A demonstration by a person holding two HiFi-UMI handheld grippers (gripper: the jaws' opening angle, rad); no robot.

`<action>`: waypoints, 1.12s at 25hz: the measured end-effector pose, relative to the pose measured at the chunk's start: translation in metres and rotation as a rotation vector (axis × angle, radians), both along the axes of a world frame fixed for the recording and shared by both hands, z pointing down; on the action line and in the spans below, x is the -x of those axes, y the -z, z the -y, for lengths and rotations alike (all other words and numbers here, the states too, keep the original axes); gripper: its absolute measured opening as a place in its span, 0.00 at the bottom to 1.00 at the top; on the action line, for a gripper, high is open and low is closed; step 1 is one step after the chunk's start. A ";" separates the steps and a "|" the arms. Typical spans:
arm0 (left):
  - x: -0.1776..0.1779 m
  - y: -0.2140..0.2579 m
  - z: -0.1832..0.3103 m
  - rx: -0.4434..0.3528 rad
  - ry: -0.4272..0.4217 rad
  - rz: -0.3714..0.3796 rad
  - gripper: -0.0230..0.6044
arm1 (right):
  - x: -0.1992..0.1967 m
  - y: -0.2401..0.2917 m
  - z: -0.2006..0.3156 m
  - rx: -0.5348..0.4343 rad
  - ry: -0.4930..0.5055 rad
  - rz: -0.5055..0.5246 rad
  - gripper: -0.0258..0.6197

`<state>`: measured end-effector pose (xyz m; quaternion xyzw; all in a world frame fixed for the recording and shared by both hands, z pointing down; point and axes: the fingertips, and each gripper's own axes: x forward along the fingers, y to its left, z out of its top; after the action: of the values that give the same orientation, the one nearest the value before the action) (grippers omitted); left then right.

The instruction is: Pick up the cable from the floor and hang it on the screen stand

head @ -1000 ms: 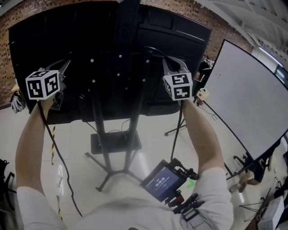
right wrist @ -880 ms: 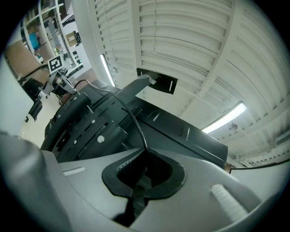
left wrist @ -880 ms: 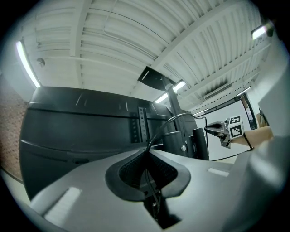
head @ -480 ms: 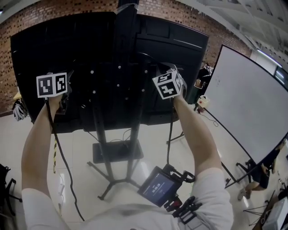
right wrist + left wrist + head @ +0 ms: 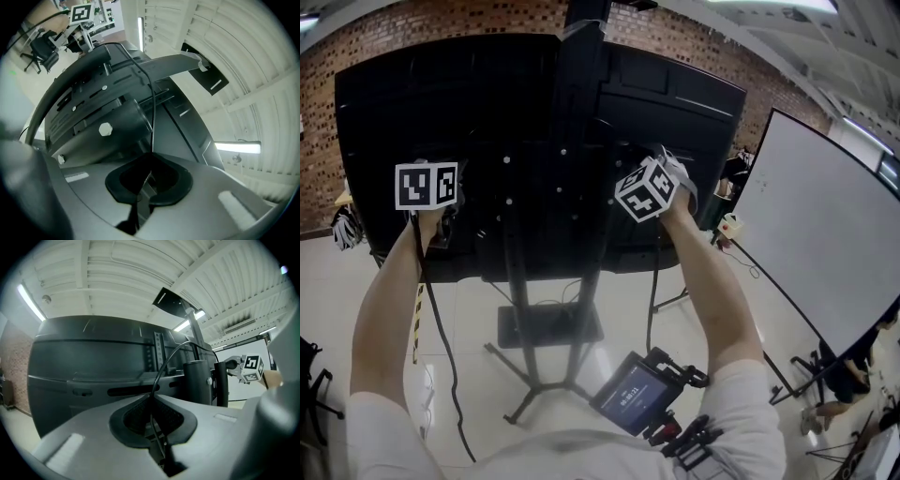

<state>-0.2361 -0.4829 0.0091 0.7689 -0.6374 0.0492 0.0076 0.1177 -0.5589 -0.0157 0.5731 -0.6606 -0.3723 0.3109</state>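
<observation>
A thin black cable (image 5: pixel 165 363) runs from gripper to gripper behind a big black screen (image 5: pixel 441 103) on a wheeled stand (image 5: pixel 579 103). My left gripper (image 5: pixel 152 398) is shut on it; from the pads the cable arcs up and right toward the stand's column (image 5: pixel 199 380). My right gripper (image 5: pixel 151 155) is also shut on the cable (image 5: pixel 152 110), which rises and curves over the mounting bracket (image 5: pixel 101 101). In the head view the left gripper (image 5: pixel 450 192) is left of the column, the right gripper (image 5: pixel 673 171) is right of it, and the cable (image 5: pixel 436 319) hangs to the floor.
The stand's base plate (image 5: pixel 548 323) and legs spread over the pale tiled floor. A whiteboard (image 5: pixel 825 234) stands at the right on thin legs. A small display unit (image 5: pixel 636 392) hangs at the person's chest. A brick wall (image 5: pixel 441 21) is behind the screen.
Both grippers have moved inward toward the stand's column, still holding the cable. The right gripper has shifted left and turned.
</observation>
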 end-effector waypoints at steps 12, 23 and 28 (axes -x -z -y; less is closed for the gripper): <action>-0.018 -0.025 0.004 0.004 -0.035 0.070 0.07 | -0.005 -0.025 -0.007 0.057 -0.039 -0.085 0.10; -0.041 -0.014 0.003 -0.087 -0.085 0.030 0.07 | -0.001 -0.050 -0.017 0.073 0.045 0.092 0.11; -0.038 -0.015 0.003 -0.147 -0.066 0.003 0.07 | 0.003 -0.051 -0.019 0.073 0.142 0.279 0.10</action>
<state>-0.1985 -0.4864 0.0236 0.7879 -0.6137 0.0036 -0.0516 0.1146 -0.5395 0.0348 0.5594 -0.7493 -0.2858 0.2094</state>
